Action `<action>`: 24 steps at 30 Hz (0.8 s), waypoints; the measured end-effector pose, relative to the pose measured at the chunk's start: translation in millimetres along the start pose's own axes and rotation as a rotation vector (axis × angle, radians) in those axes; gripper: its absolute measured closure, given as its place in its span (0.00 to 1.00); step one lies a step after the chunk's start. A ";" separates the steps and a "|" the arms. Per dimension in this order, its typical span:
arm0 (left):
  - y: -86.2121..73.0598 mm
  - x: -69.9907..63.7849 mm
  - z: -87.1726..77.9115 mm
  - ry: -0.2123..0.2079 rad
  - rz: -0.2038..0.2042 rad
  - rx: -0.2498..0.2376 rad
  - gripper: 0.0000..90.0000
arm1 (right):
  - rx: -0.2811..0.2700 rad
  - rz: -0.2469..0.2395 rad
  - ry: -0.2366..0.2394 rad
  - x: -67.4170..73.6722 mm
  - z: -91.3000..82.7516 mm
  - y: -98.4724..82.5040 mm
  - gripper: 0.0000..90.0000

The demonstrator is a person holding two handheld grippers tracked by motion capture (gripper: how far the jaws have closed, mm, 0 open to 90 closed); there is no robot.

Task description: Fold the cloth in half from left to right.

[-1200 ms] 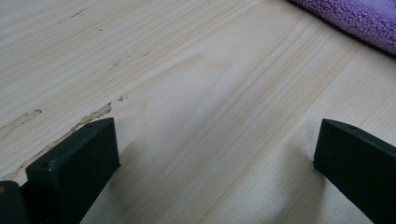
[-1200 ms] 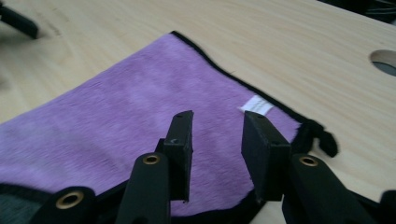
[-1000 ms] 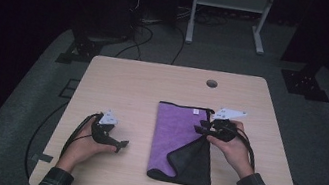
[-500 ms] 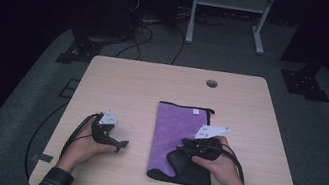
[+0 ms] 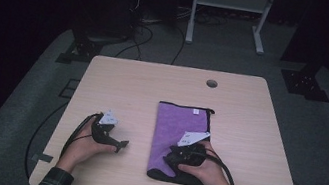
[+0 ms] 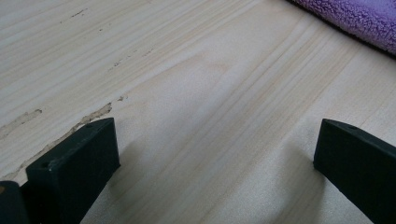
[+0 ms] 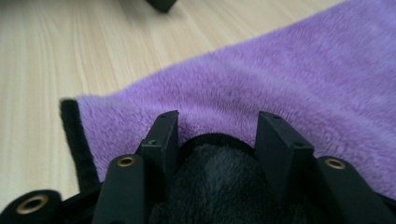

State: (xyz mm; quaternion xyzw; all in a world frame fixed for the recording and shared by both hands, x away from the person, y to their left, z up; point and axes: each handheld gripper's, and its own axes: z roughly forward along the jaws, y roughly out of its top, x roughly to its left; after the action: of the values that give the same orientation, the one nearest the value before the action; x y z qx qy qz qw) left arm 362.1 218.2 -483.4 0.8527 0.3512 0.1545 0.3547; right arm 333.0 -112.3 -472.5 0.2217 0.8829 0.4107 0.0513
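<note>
A purple cloth (image 5: 181,126) with a black underside lies on the wooden table (image 5: 250,112), right of centre. My right gripper (image 5: 169,157) rests low over the cloth's near end. In the right gripper view its jaws (image 7: 217,126) stand partly apart, and they have just been opening. A black fold of the cloth (image 7: 215,177) bulges between them on top of the purple pile (image 7: 303,79). My left gripper (image 5: 119,144) rests on bare wood left of the cloth. Its jaws (image 6: 215,158) are wide open with nothing between them.
A small round hole (image 5: 211,83) sits near the table's far edge. Cables trail from both grippers off the near side. Beyond the table, a white frame (image 5: 228,2) and dark stands rest on the grey floor. A cloth edge (image 6: 355,23) lies ahead of the left jaws.
My right gripper has moved from the cloth's far right corner toward the near end, dragging the black-backed flap with it, and its jaws have widened. The left gripper has stayed put.
</note>
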 end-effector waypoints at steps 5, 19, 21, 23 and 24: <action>0.0 0.0 0.0 0.000 0.000 0.000 0.00 | 0.012 -0.035 -0.018 2.5 2.2 -1.4 0.61; 0.0 0.0 0.0 0.000 0.000 0.000 0.00 | -0.030 0.024 -0.005 -3.1 -31.8 -1.4 0.91; 0.0 0.0 0.0 0.000 0.000 0.000 0.00 | -0.037 0.028 -0.003 -3.4 -35.7 -2.2 0.91; 0.0 0.0 0.0 0.000 0.000 0.000 0.00 | -0.060 0.037 -0.004 -2.4 -48.9 -7.2 0.91; 0.0 0.0 0.0 0.000 0.000 0.000 0.00 | -0.063 0.045 -0.005 -1.7 -51.0 -8.4 0.91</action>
State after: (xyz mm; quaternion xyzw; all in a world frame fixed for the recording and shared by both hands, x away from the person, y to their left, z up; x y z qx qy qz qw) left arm 362.1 218.2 -483.4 0.8526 0.3512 0.1545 0.3547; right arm 317.7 -153.6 -445.4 0.2408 0.8642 0.4388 0.0511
